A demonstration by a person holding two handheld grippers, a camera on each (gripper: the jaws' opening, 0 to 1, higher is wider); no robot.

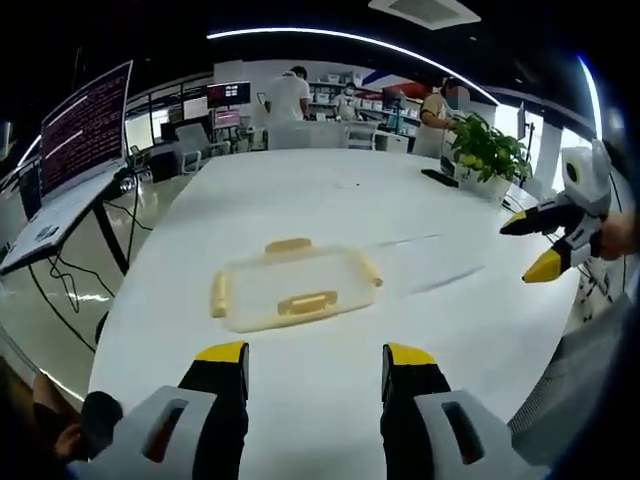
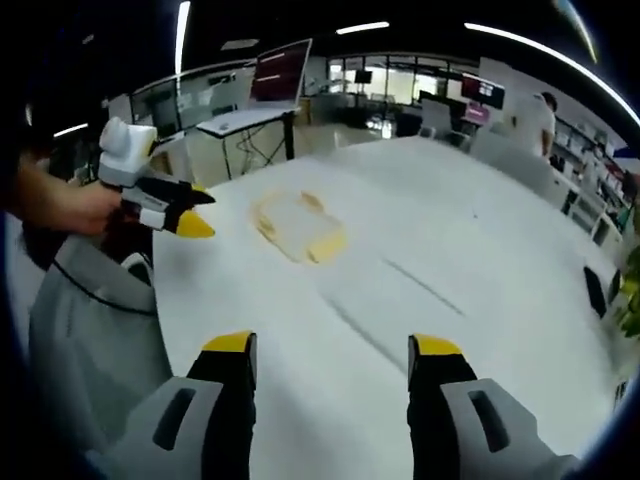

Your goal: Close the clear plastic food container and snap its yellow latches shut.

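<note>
While you hold both grippers above the white table [image 1: 330,200], the clear plastic food container [image 1: 291,290] lies flat on it, ahead of your left gripper [image 1: 315,356] and apart from its tips. Its lid appears to be on, with yellow latches [image 1: 307,302] on the near, far and both end sides. Your left gripper's jaws stand wide apart with nothing between them. Your right gripper [image 2: 333,347] is likewise wide and empty; in the left gripper view it hangs at the right edge over the table, jaws spread, well away from the container. A potted plant [image 1: 487,152] stands at the far right of the table, and a monitor [image 1: 84,126] sits on a desk to the left.
</note>
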